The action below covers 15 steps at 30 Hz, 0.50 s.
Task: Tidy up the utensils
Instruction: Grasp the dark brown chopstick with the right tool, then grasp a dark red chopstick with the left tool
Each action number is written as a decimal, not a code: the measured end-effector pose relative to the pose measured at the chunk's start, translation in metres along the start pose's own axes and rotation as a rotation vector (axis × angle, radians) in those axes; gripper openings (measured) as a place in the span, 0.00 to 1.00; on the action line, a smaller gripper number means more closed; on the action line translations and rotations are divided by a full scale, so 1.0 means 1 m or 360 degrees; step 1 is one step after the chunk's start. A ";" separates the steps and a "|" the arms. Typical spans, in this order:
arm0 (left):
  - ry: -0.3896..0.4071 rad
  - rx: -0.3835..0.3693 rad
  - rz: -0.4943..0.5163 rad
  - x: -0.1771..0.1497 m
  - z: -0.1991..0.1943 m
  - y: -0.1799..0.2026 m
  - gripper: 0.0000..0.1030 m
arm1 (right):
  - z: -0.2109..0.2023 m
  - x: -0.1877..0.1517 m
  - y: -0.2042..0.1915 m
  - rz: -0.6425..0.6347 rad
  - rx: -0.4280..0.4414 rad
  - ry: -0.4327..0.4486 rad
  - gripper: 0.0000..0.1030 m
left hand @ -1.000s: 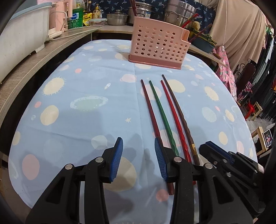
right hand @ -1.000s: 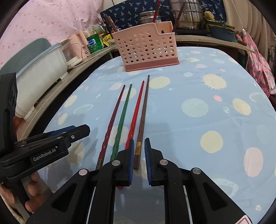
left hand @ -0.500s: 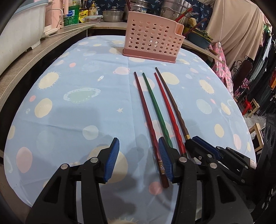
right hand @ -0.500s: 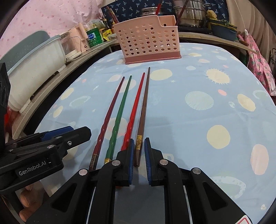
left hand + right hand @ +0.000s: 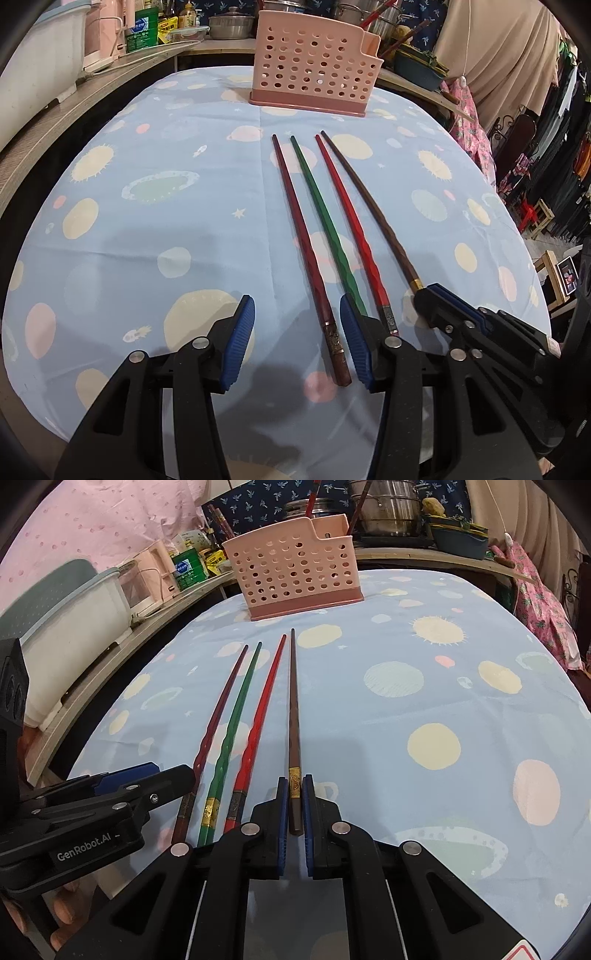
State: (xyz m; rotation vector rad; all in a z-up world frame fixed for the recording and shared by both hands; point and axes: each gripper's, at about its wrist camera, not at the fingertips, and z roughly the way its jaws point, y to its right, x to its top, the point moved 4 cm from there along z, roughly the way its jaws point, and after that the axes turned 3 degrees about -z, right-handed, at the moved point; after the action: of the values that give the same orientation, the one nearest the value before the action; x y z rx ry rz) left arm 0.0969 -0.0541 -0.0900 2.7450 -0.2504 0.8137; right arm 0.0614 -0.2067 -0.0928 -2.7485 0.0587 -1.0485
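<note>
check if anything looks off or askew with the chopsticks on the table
Nothing stands out. Four chopsticks lie roughly parallel on the tablecloth, tips toward the upright pink holder. The right gripper straddles the brown chopstick.

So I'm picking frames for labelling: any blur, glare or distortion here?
Left wrist view: sharp, table edge bowed by fisheye, soft shadows under the left gripper. Right wrist view: sharp, same bowing, no strong glare on the chopsticks.
</note>
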 end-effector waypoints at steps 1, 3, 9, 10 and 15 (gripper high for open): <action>-0.0001 0.0004 0.0003 -0.001 0.000 0.000 0.44 | -0.001 -0.001 0.001 0.0005 0.0000 -0.0001 0.06; 0.0007 0.0017 0.0021 -0.003 -0.001 0.002 0.44 | -0.004 -0.003 0.002 0.0018 0.0001 -0.0001 0.06; 0.0012 0.0027 0.0054 -0.008 -0.003 0.005 0.44 | -0.009 -0.009 0.003 0.0038 0.0004 0.0000 0.07; 0.0013 0.0032 0.0059 -0.009 -0.003 0.005 0.44 | -0.009 -0.009 0.003 0.0041 0.0005 0.0000 0.07; 0.0033 0.0070 0.0098 -0.013 -0.004 0.008 0.44 | -0.011 -0.011 0.004 0.0053 0.0012 -0.0002 0.07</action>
State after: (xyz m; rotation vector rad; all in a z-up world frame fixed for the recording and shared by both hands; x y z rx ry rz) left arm 0.0821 -0.0594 -0.0926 2.7804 -0.3180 0.8729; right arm 0.0465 -0.2116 -0.0929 -2.7319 0.0997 -1.0365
